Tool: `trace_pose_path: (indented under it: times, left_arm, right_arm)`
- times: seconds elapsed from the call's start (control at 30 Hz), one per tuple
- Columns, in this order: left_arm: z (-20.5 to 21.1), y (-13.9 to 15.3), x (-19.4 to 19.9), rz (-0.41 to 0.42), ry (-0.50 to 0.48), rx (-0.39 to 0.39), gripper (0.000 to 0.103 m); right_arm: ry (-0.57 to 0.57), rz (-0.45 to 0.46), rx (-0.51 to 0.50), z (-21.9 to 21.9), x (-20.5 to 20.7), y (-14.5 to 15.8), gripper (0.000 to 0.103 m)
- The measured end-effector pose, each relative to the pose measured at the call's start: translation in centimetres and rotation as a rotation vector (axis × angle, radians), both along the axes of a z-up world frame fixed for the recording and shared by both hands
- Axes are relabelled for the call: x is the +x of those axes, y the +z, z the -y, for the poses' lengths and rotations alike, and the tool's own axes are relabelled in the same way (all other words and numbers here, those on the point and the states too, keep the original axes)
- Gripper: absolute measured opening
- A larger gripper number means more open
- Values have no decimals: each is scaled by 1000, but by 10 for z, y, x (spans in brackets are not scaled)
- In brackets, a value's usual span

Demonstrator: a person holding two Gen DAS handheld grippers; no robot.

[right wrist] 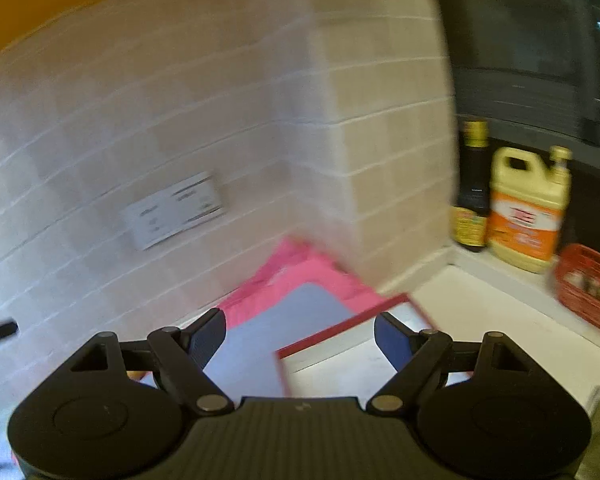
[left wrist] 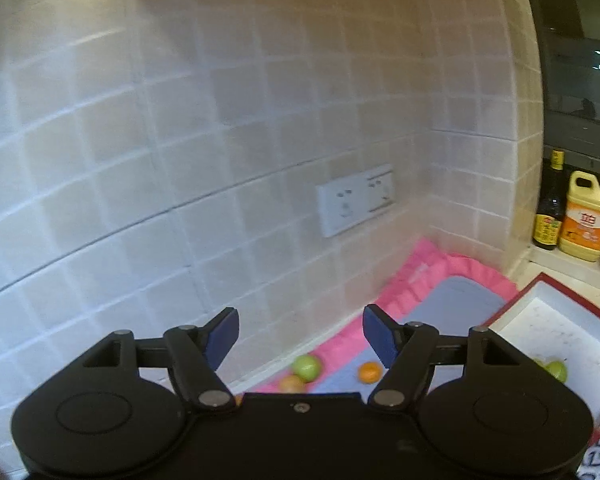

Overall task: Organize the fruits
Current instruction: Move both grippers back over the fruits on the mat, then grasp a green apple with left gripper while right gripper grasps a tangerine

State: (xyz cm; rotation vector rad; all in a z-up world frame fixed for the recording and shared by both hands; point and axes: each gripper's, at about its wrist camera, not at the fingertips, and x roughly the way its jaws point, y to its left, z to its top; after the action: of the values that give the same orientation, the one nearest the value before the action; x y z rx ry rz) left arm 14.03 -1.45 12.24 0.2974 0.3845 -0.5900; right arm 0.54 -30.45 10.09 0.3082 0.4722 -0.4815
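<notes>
Both claws — left claw [left wrist: 300, 334], right claw [right wrist: 300, 336] — spread, empty; green fruit [left wrist: 307, 367] and orange [left wrist: 369, 372] only in left view.

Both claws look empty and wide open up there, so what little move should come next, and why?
Probably lower the left claw toward the round green fruit on the pink-edged mat. Its jaws are open and empty, three fruits lie loose there, and only one green fruit sits in the red-rimmed white box. The right claw view is blurred.
</notes>
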Motion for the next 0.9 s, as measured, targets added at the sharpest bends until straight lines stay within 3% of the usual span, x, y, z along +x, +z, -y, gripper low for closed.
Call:
trace_pose_path:
  times: [0.1,0.43,0.67,0.9]
  left_arm:
    - [-19,-13,2,-29,24,11,82]
    - [-49,-110,48,-248,171,100,82]
    - [-44,-147,91,-445,113,25,82]
    - [1,-195,147,-602,97,-21,82]
  right_arm:
    - [54,-38,19,-20,22,-13,83]
    - [132,-256,88,-55,56,-85,82]
    - [211,-398,130,-74,74,-147,71]
    - [256,-524,148,-89,90,-196,56]
